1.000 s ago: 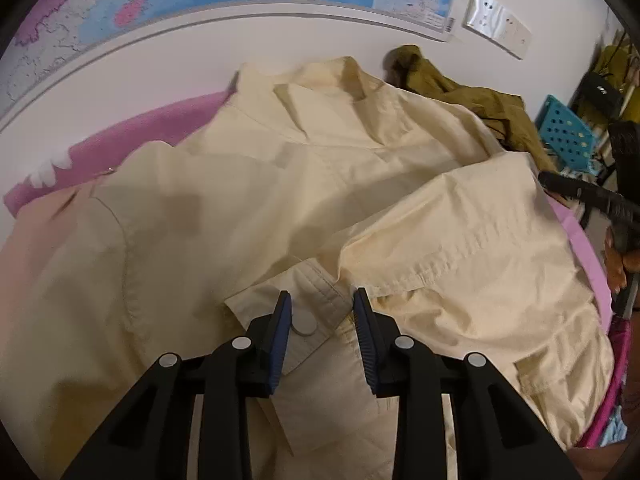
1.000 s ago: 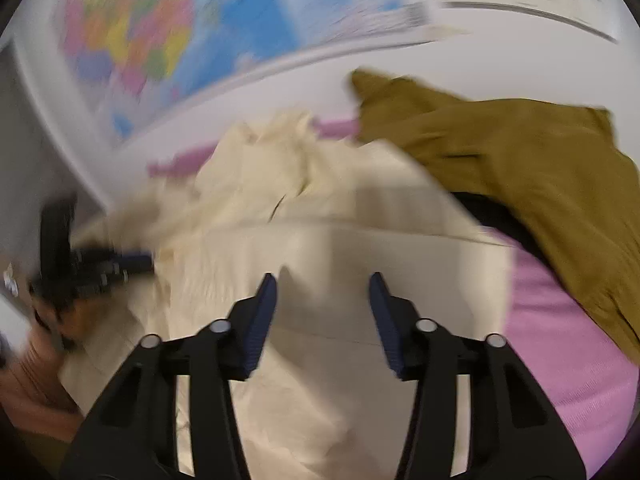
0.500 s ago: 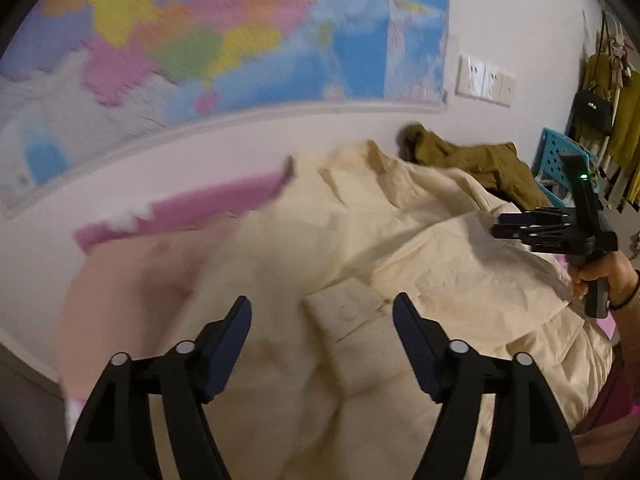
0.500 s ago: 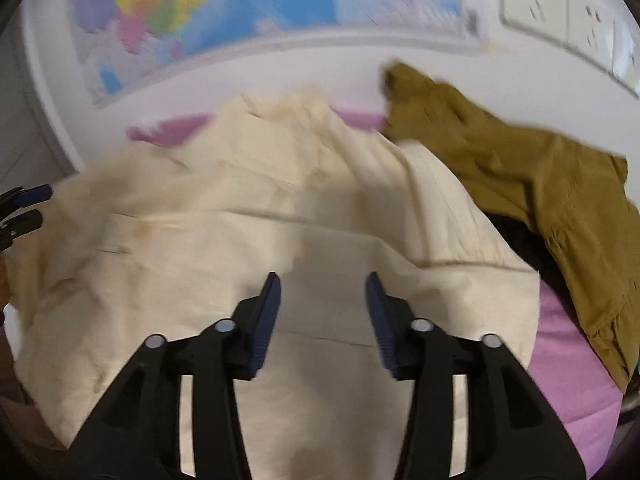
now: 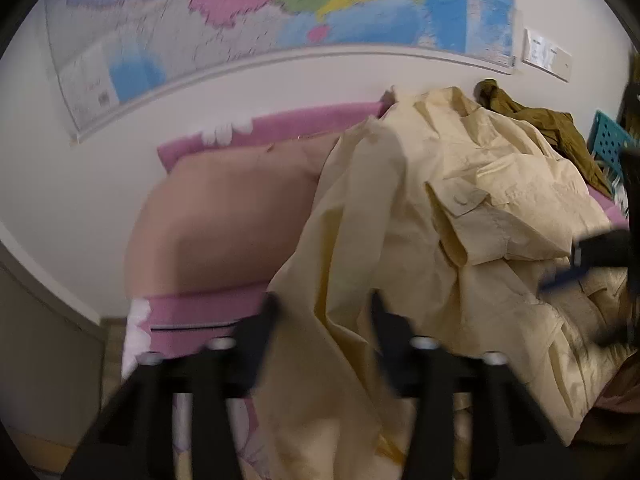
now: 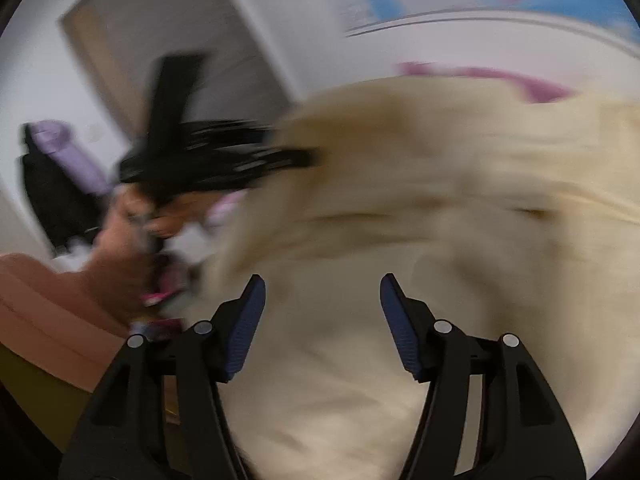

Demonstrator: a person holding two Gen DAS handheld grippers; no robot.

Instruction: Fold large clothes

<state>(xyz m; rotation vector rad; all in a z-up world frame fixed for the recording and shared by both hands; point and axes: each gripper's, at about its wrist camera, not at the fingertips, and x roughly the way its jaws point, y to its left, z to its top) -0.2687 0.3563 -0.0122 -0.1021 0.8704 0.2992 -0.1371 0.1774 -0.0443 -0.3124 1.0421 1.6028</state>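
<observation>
A large cream shirt [image 5: 460, 216] lies crumpled on a pink bed [image 5: 208, 312], one part hanging over the front edge. My left gripper [image 5: 324, 316] is open, its fingers either side of the hanging cloth, gripping nothing. My right gripper [image 6: 322, 300] is open and empty above the cream shirt [image 6: 420, 240]. The right gripper [image 5: 592, 256] shows blurred at the right in the left wrist view. The left gripper [image 6: 224, 160] shows blurred at the left in the right wrist view. Both views are motion-blurred.
An olive-brown garment [image 5: 540, 120] lies at the far right of the bed by the wall. A peach pillow [image 5: 224, 224] lies at the left. A map [image 5: 280, 12] hangs on the wall. A teal crate [image 5: 608, 140] stands far right.
My left gripper let go of the buttoned cuff, opened and drew back left to the bed's front edge. My right gripper swung left fast and opened wider.
</observation>
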